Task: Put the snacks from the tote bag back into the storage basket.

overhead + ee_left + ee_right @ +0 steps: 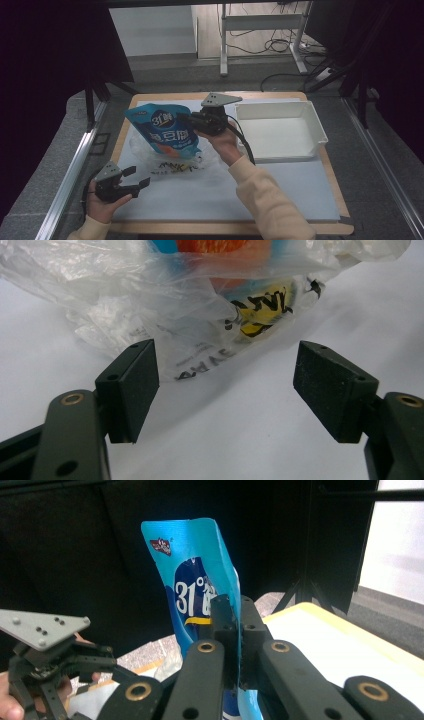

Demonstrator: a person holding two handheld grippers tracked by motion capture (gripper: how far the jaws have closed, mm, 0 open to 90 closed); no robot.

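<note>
The blue pouch [164, 131] is basically up off the table right now, pinched by its right edge in the right gripper [186, 120]; in the right gripper view you can see both jaws clamped flat on the film, pouch [195, 585] standing tall with its long axis running roughly upright, slightly tilted. In the high view it hangs over the crumpled clear plastic bag [170, 157], bottom end still down around the bag's mouth, so it looks about halfway pulled out; that's a guess though. The white bin [315, 125] sits to the right of the pouch, near the right hand and well apart from the left, so the right arm is clearly the one placed to carry it over; forearm comes in diagonally from the bottom, wrist bent so the gripper points leftward at the pouch. The left gripper [136, 179] sits low at the front-left of the mat, jaws wide apart with nothing between them; its own view looks straight at the plastic bag [165, 315], near but not touching, probably ready to pin it down.
</note>
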